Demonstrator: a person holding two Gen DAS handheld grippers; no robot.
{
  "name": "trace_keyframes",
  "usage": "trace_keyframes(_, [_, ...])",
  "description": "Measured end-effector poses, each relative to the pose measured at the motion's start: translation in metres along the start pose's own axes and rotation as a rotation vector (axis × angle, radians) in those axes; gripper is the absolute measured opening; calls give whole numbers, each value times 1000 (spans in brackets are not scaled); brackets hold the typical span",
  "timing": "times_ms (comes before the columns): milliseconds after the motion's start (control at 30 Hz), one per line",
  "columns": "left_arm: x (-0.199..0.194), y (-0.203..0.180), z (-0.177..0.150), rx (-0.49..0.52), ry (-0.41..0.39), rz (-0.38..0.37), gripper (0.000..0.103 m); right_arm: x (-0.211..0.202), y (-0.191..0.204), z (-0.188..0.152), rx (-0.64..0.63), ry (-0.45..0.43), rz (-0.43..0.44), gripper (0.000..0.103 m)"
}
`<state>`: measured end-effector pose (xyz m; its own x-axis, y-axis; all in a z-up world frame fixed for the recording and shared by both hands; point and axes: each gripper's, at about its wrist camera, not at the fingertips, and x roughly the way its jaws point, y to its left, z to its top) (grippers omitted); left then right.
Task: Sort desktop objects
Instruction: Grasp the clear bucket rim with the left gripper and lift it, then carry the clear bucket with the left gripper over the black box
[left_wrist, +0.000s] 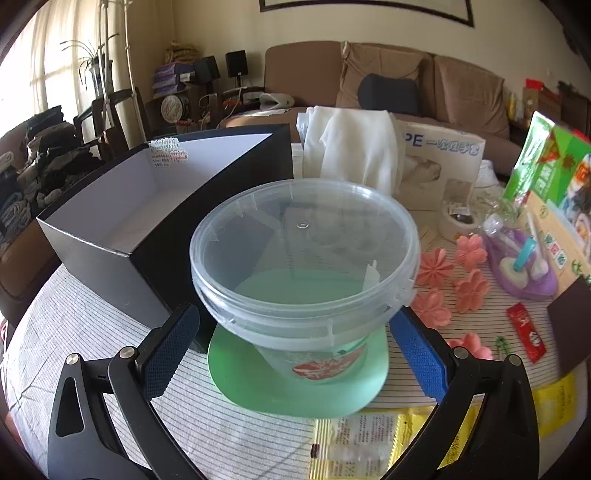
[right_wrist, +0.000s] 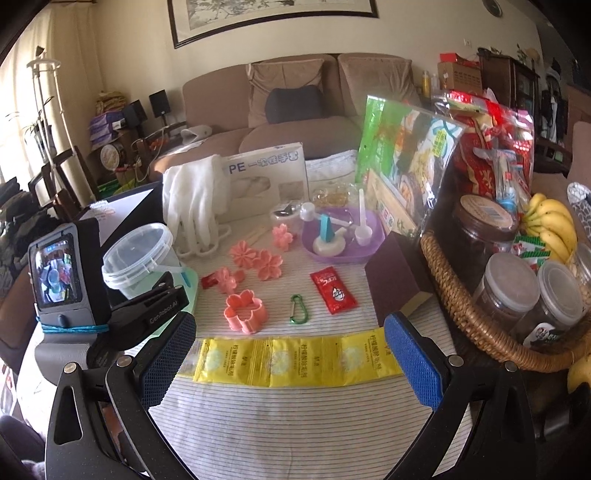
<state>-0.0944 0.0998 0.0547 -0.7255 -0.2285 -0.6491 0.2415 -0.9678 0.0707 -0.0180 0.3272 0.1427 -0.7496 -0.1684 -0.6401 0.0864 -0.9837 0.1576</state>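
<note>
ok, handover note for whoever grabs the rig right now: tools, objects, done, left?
Left tool: open, fingers either side of the clear lidded tub, not visibly clamped. The tub stands on a green lid beside the open black box.
Right tool: open, holding nothing, hovering over the yellow sachet strip.
Still loose on the tablecloth: pink flower cutters, green carabiner, red ketchup packet, purple tray of small white pieces.
Done: nothing visibly in the box, though its floor is partly hidden.
Left: apparently all the sorting.
</note>
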Motion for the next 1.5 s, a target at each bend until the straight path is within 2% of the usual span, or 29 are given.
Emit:
trace_keyframes(200, [19,-5,3,-31,28,-1,103,-2,-8,1,28,0,8,103])
trace_keyframes(533, [52,-5,12,-67,67,46,103,6,-11,0,48,36,33,103])
trace_keyframes(600, [53,-3,12,-81,56,38,99,6,-9,1,43,37,36,103])
trace_keyframes(633, [52,-1,11,-130,51,79,96,7,-9,1,41,39,37,103])
trace_keyframes(700, [48,2,10,-158,37,80,96,9,-7,0,37,47,37,103])
trace_keyframes(867, [16,2,12,-128,-29,42,96,14,-4,-1,25,60,28,103])
trace_keyframes(1000, [-20,5,18,-131,-53,-32,96,13,-1,0,8,42,13,103])
trace_keyframes(1133, [-62,27,29,-154,-56,-111,96,11,3,2,12,21,30,103])
trace_keyframes(1267, [-94,60,37,-129,-74,-153,96,4,18,1,-4,-24,82,103])
trace_keyframes(1367, [-117,82,38,-74,-97,-169,96,-6,33,-1,-3,-68,161,103])
trace_keyframes(1500, [-149,111,36,-18,-147,-164,96,-19,58,6,27,-51,270,103])
